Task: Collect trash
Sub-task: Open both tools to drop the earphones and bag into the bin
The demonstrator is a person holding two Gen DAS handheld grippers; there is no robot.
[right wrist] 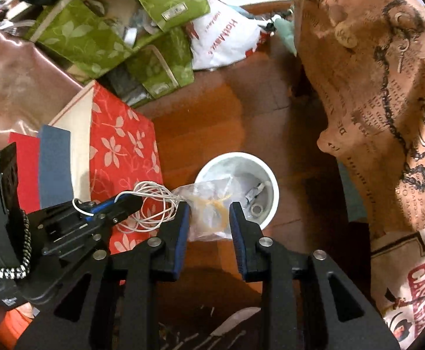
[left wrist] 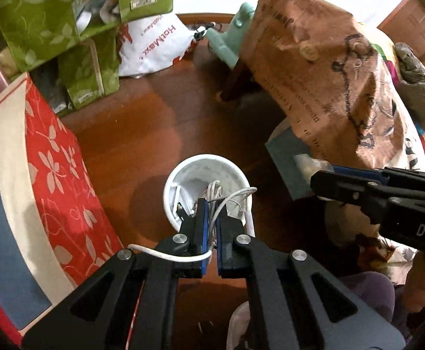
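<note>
A white bin [left wrist: 183, 172] stands on the wooden floor; it also shows in the right wrist view [right wrist: 272, 183] with small scraps inside. My left gripper [left wrist: 211, 208] is shut on a tangled white cable [left wrist: 235, 194] and holds it over the bin; the cable [right wrist: 151, 204] also shows in the right wrist view, hanging from the left gripper [right wrist: 136, 199]. My right gripper [right wrist: 209, 207] is open above the bin's near rim, with a clear plastic bag [right wrist: 209, 204] between its fingers. In the left wrist view the right gripper [left wrist: 314, 178] comes in from the right.
A red flowered box [left wrist: 63, 180] stands left of the bin. Green fabric bags [left wrist: 66, 23] and a white plastic bag [left wrist: 151, 46] lie behind. A brown printed cloth [left wrist: 323, 67] covers furniture on the right. A teal box [left wrist: 288, 157] sits under the cloth.
</note>
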